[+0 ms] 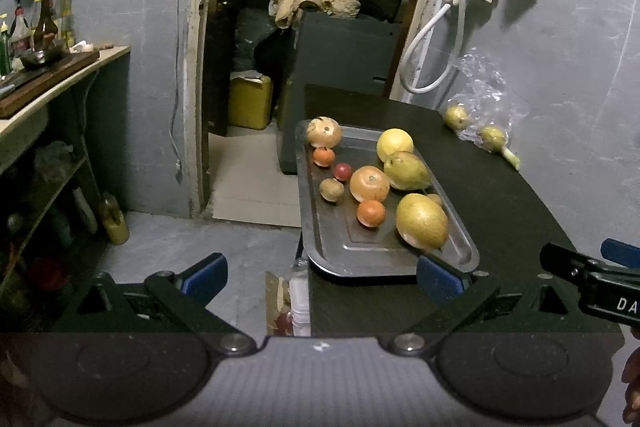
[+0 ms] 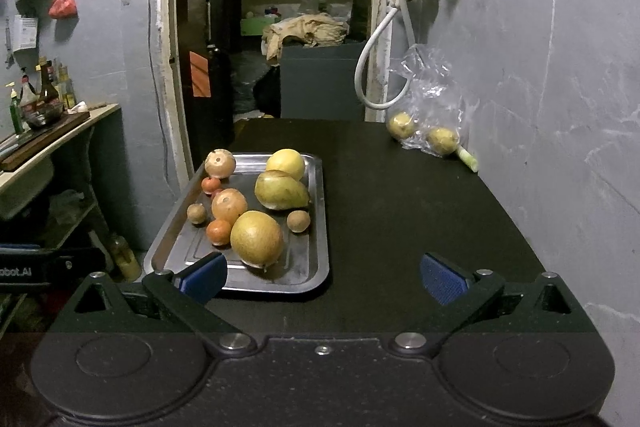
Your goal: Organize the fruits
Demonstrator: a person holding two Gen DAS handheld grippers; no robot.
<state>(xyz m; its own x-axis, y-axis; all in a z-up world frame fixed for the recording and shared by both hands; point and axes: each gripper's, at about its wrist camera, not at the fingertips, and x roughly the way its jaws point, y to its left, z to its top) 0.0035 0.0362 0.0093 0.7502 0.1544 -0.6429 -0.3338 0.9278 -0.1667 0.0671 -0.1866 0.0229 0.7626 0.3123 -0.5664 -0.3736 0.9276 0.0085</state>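
A steel tray [image 1: 360, 259] [image 2: 316, 267] lies on the dark table [image 2: 400, 219] and holds several fruits: a large yellow-green one [image 1: 422, 221] [image 2: 257, 237] nearest me, oranges [image 1: 370, 183] [image 2: 229, 205], a pear [image 1: 406, 171] [image 2: 280, 190], a yellow citrus [image 1: 395, 143] [image 2: 285, 163], small tangerines and a small red fruit [image 1: 343, 171]. Two more yellow fruits [image 1: 456, 117] [image 2: 401, 125] rest at the far right by a clear plastic bag [image 2: 434, 87]. My left gripper [image 1: 322, 279] stands open, short of the tray's near edge. My right gripper [image 2: 324, 277] is open too, above the table at the tray's near right corner.
A grey wall runs along the table's right side, with a white hose [image 2: 376, 67] hanging on it. A doorway [image 1: 304, 27] opens behind the table. At the left stands a counter [image 1: 60, 79] with bottles and a wooden board, with shelves below.
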